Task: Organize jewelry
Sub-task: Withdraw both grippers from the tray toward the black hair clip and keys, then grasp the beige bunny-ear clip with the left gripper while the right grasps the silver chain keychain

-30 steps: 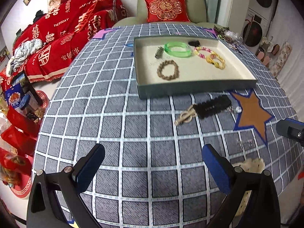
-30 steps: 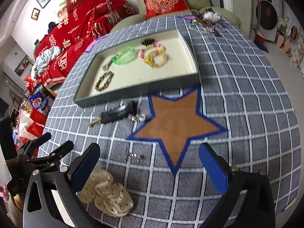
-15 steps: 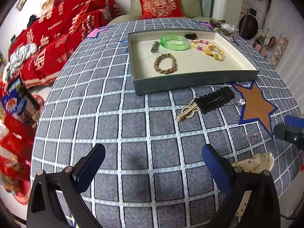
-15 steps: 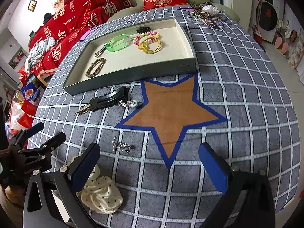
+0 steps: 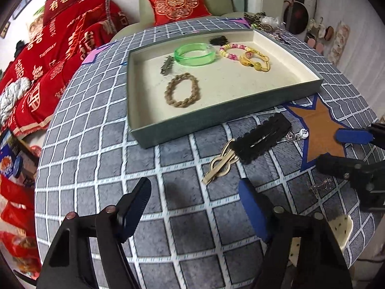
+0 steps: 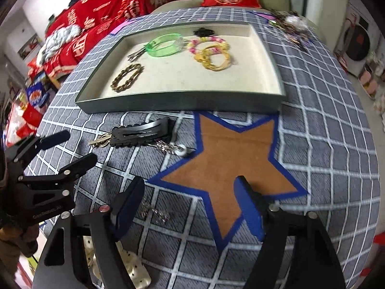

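A grey tray [image 5: 216,118] [image 6: 182,101] holds a green bangle [image 5: 194,54], a brown chain bracelet [image 5: 182,94], a beaded bracelet [image 5: 232,49] and a gold bracelet [image 5: 256,60]. In front of it on the cloth lie a black hair clip [image 5: 261,139] [image 6: 142,132], a gold clip [image 5: 220,166] and a silver earring with a pearl [image 6: 173,148]. A small silver chain [image 6: 154,213] lies by my right gripper [image 6: 190,204], which is open and empty. My left gripper [image 5: 195,200] is open and empty, just short of the gold clip.
A brown star with a blue border [image 6: 228,159] marks the checked cloth. A cream dotted scrunchie [image 6: 130,265] lies at the near edge. A pile of jewelry [image 6: 288,26] sits at the far right corner. A red-covered sofa [image 5: 48,55] is behind.
Both grippers have moved forward toward the tray and the loose pieces. The left one now sits close to the gold clip, the right one over the silver chain. Both stay open.
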